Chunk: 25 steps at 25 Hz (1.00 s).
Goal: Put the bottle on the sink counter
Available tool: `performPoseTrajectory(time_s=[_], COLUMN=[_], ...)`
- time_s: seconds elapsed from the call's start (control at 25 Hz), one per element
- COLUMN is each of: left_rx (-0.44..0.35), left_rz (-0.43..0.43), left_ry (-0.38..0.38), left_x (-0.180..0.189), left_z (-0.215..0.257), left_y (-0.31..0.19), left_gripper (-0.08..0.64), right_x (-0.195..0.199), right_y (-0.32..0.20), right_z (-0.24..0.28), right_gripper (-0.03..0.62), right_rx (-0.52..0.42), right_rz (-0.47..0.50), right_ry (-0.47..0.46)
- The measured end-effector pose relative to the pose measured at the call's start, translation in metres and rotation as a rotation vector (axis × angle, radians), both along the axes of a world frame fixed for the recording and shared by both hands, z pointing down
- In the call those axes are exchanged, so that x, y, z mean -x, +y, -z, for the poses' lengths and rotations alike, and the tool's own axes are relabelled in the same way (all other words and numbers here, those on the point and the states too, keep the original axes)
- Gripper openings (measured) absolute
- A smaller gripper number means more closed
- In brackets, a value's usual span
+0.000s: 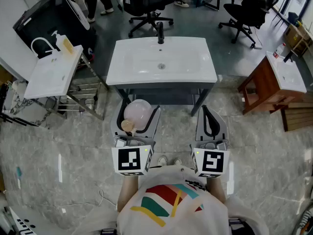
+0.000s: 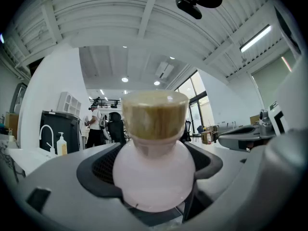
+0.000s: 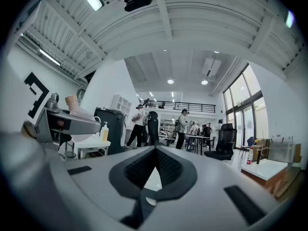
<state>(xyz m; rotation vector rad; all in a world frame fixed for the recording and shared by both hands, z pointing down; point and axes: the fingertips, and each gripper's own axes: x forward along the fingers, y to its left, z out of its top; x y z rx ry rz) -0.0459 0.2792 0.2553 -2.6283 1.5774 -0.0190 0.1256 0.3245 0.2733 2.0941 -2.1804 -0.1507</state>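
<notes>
A round, pale pink bottle (image 1: 138,114) with a tan cork-like cap (image 1: 127,126) sits between the jaws of my left gripper (image 1: 139,109), which is shut on it. In the left gripper view the bottle (image 2: 154,172) fills the gap between the jaws, its cap (image 2: 155,113) pointing up towards the camera. My right gripper (image 1: 208,110) is held level beside it, shut with nothing in it; its tips meet in the right gripper view (image 3: 155,150). The white sink counter (image 1: 195,72) with a black faucet (image 1: 160,33) stands just ahead of both grippers.
A smaller white sink stand (image 1: 46,77) with a soap dispenser (image 1: 66,45) is at the left, next to a metal rack (image 1: 83,89). A wooden stand (image 1: 261,87) is at the right. Office chairs (image 1: 146,4) and people stand behind the sink.
</notes>
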Motion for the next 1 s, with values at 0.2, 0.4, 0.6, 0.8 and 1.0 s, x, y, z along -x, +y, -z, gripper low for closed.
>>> performPoseTrajectory(time_s=[0.2,0.4,0.6,0.8,1.0], left_rx=[-0.007,-0.003,-0.002,-0.013,-0.02], left_rz=[-0.001,0.0,0.003,0.013,0.013], left_ry=[-0.002,-0.008,-0.003,0.01,0.018], left_x=[0.0,0.001,0.001,0.008,0.02], left_z=[0.001,-0.001,-0.002,0.001,0.0], left_y=[-0.003,-0.007,-0.009,-0.015,-0.023], left_gripper=[0.396,0.396,0.396,0.396,0.396], right_x=[0.001,0.004,0.003,0.006,0.018], right_y=[-0.003,-0.007,-0.008,-0.014,-0.018], right_z=[-0.002,-0.004,-0.003,-0.004,-0.005], right_gripper=[0.012,0.011,0.012,0.012,0.012], right_rx=[-0.002,0.002,-0.007,0.0,-0.002], right_rz=[0.001,0.012,0.024,0.031,0.04], right_ry=[0.008,0.002,-0.04,-0.037,-0.018])
